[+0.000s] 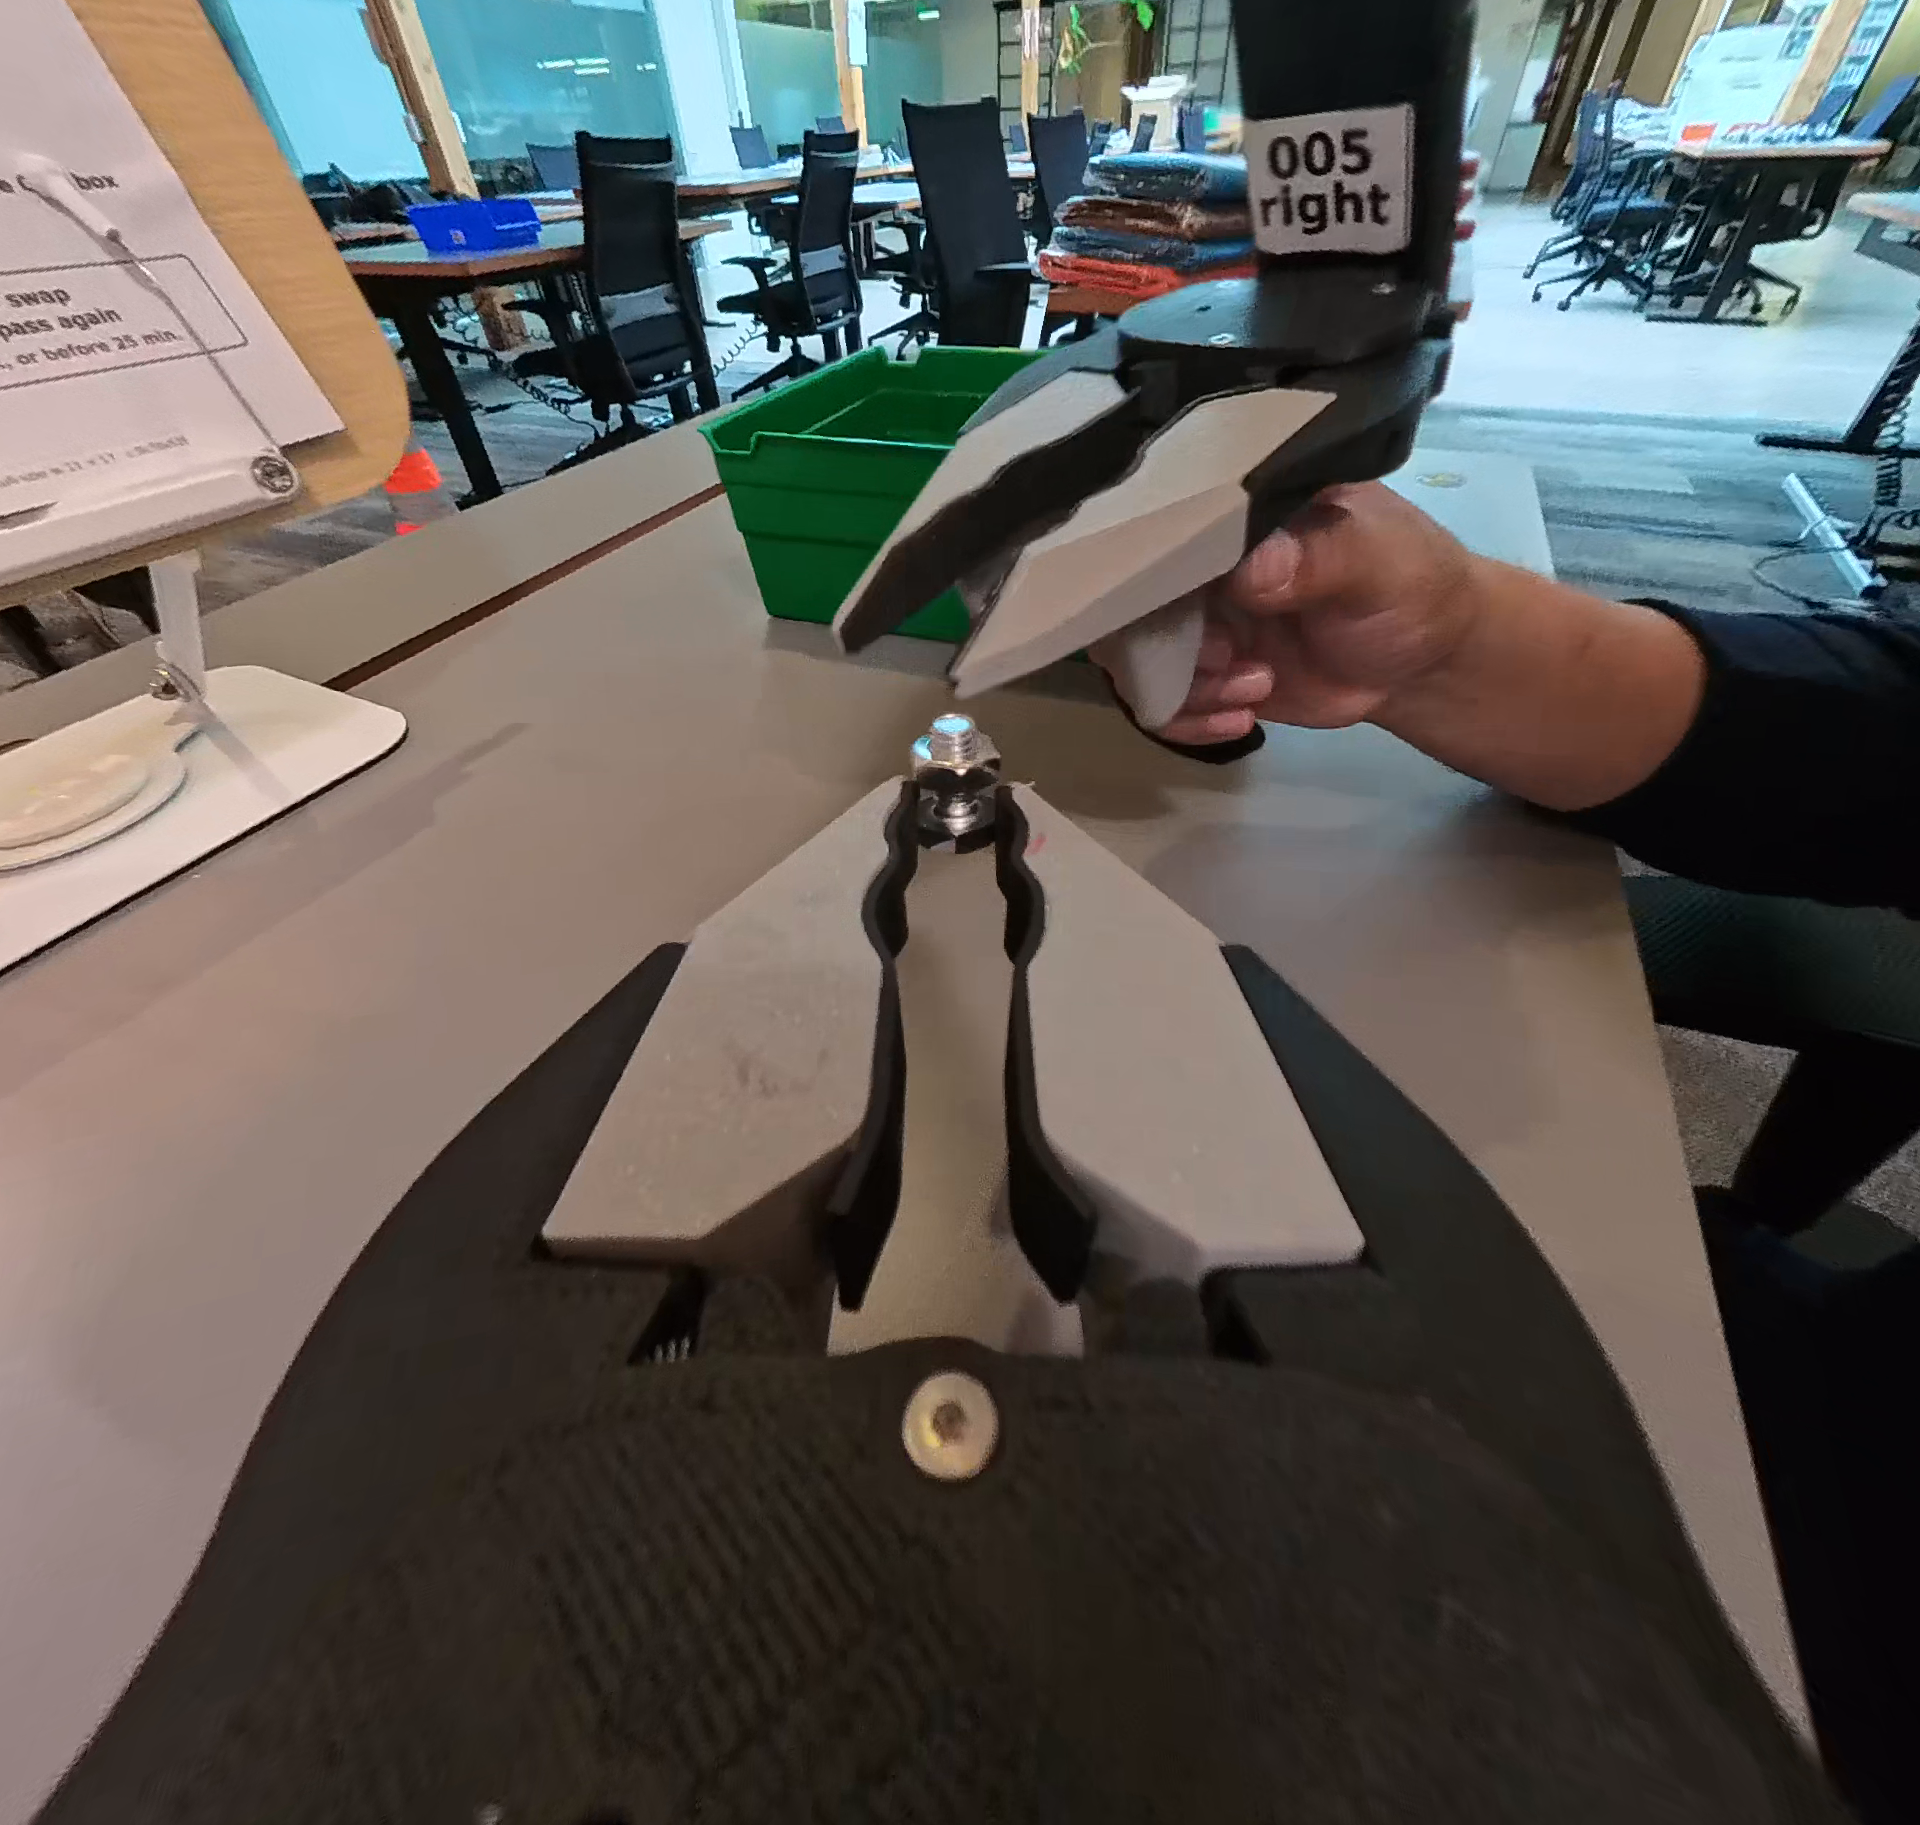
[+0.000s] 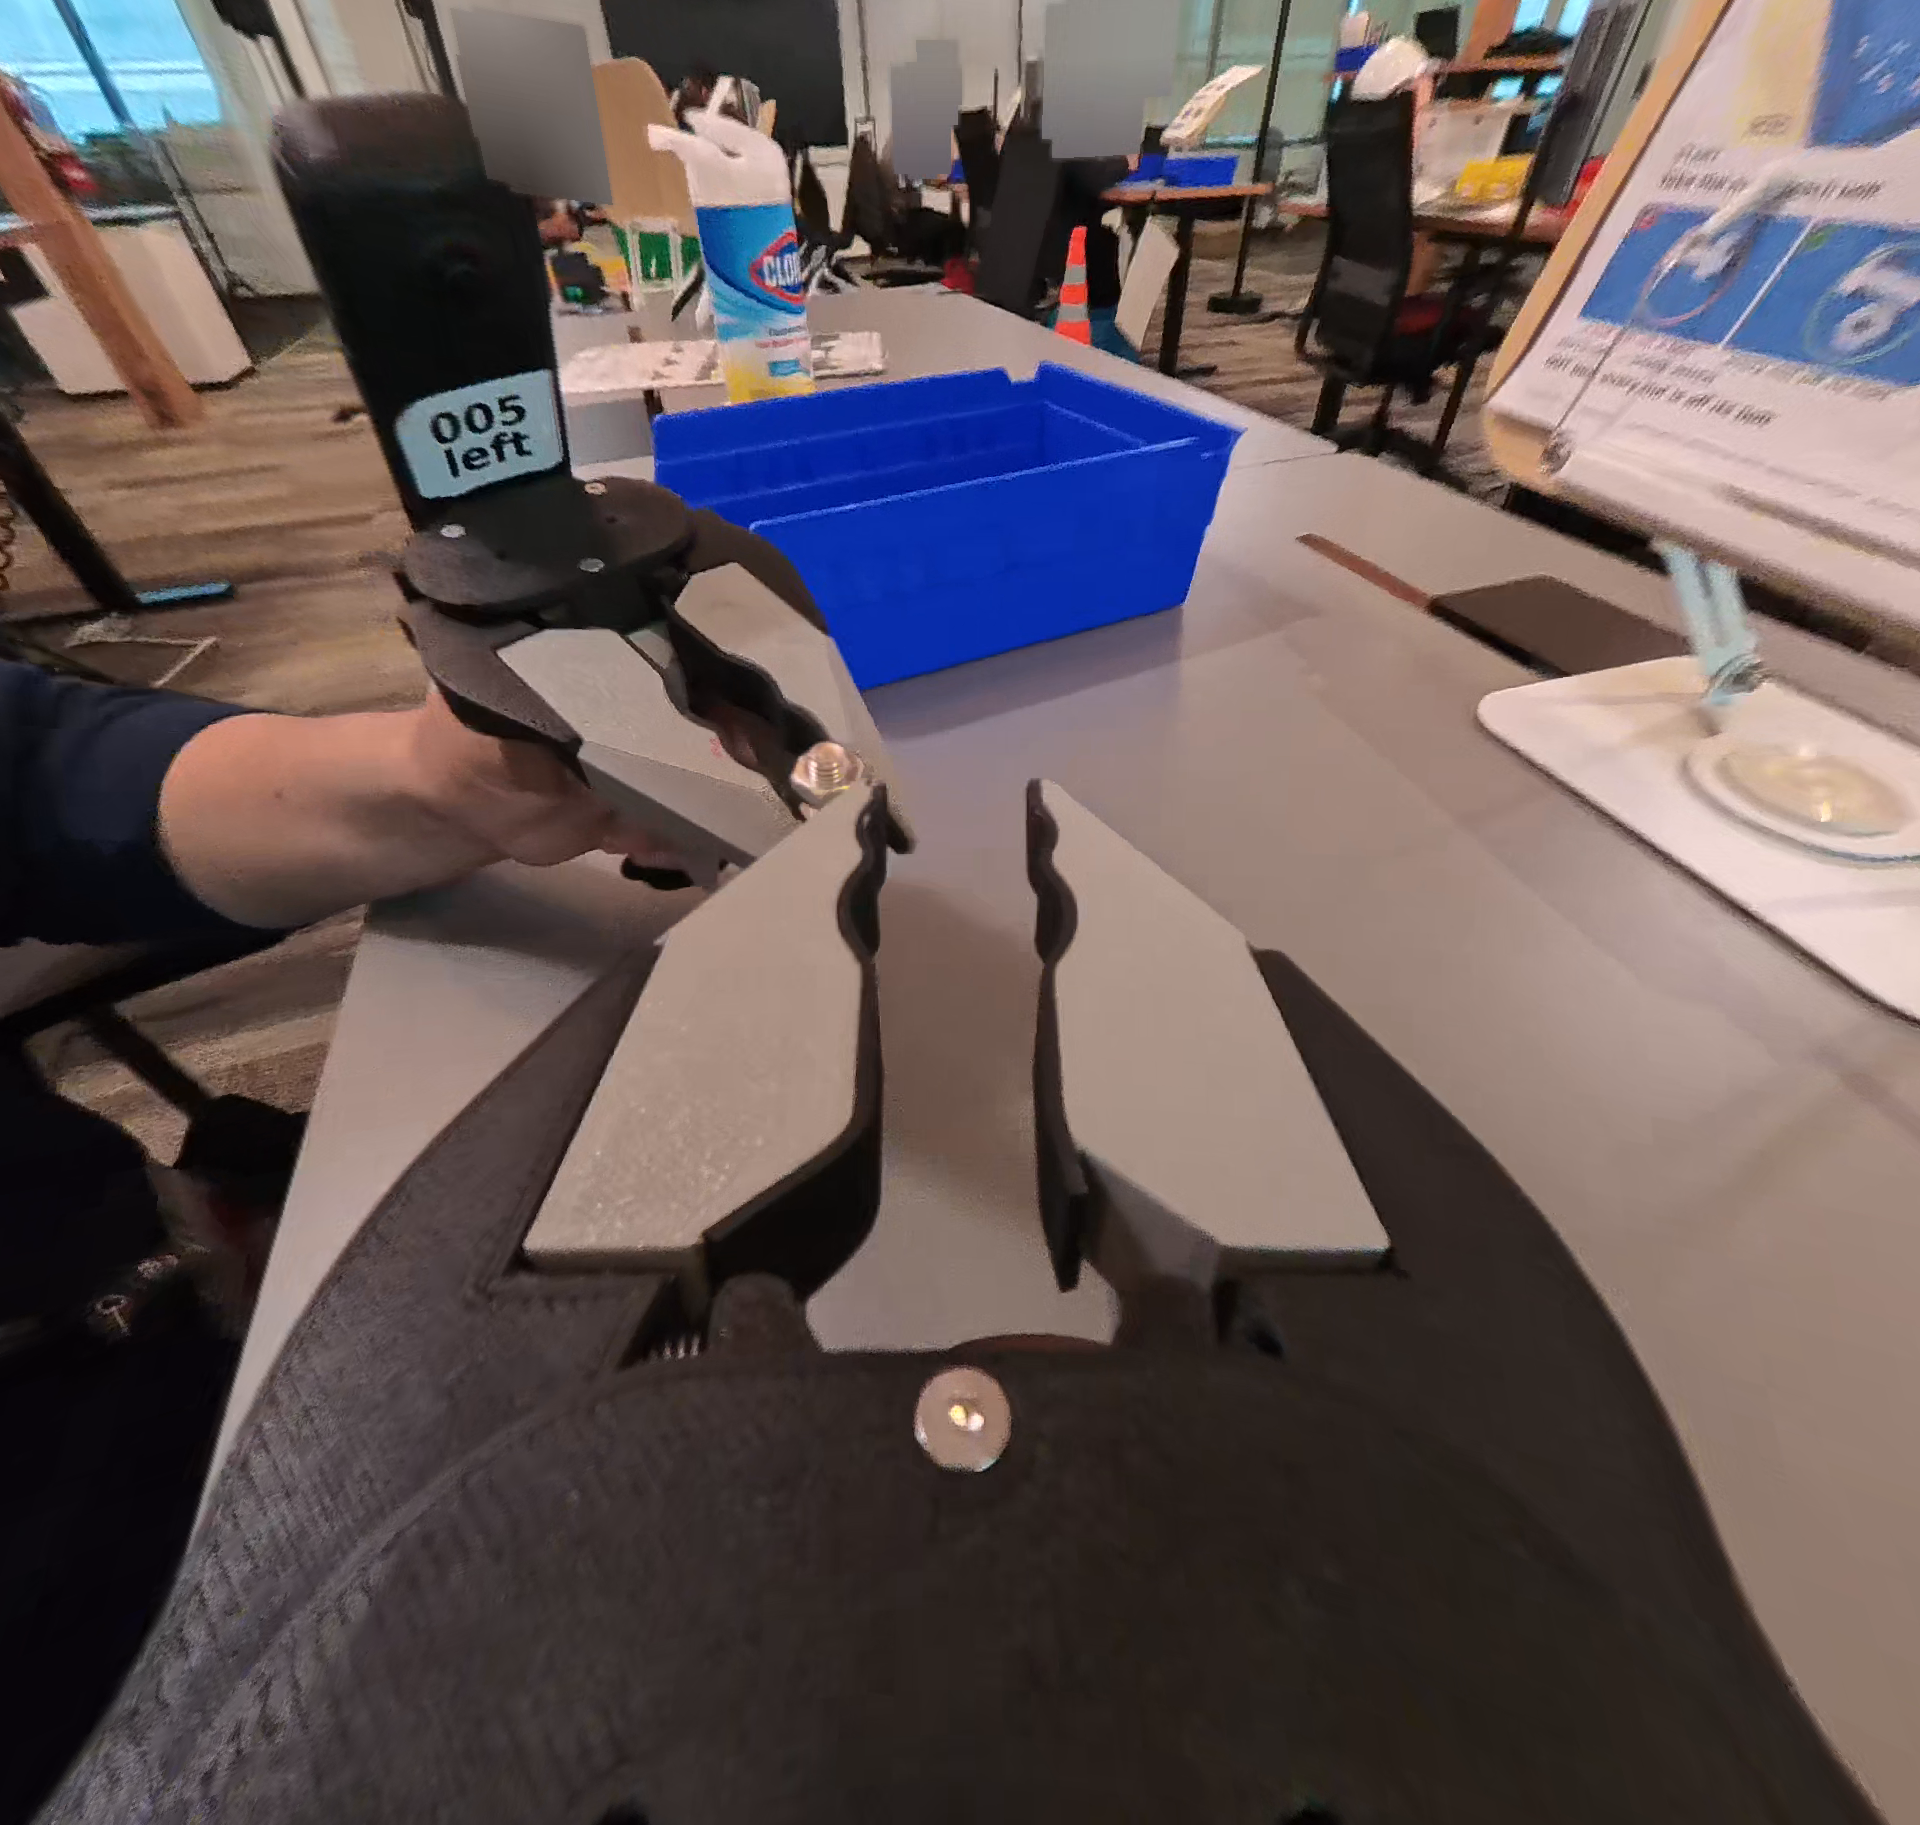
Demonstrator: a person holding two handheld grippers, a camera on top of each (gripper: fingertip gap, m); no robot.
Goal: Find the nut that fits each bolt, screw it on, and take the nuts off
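- Left wrist view was filled largest by the grey table (image 1: pixel 520 944), with a green bin (image 1: pixel 831 487) at its far edge; only this view showed that bin, while a blue bin (image 2: pixel 987 549) was shown only by the right wrist view.
- A sign stand (image 1: pixel 156 736) with a white base was seen in both views, at the table's side.
- The left gripper (image 1: pixel 951 819) was seen clamped on the head end of a silver bolt (image 1: pixel 953 736), its black pads pressed against it; the threaded end was pointed away, toward the right gripper (image 2: pixel 951 809).
- The right gripper was seen with its jaws apart and nothing between them, just beside the bolt's tip.
- A silver hex nut (image 1: pixel 954 762) was seen sitting on the bolt's thread, close to the tip; how far it was threaded could not be told.
- The step in hand was judged to be turning the nut. It would be done well if the open jaws were centred on the nut's flats, in line with the bolt's axis, then closed firmly before any twist, with the bolt kept held rigid.
- Right wrist view showed the bolt's end face-on, which the left view gave only from behind.
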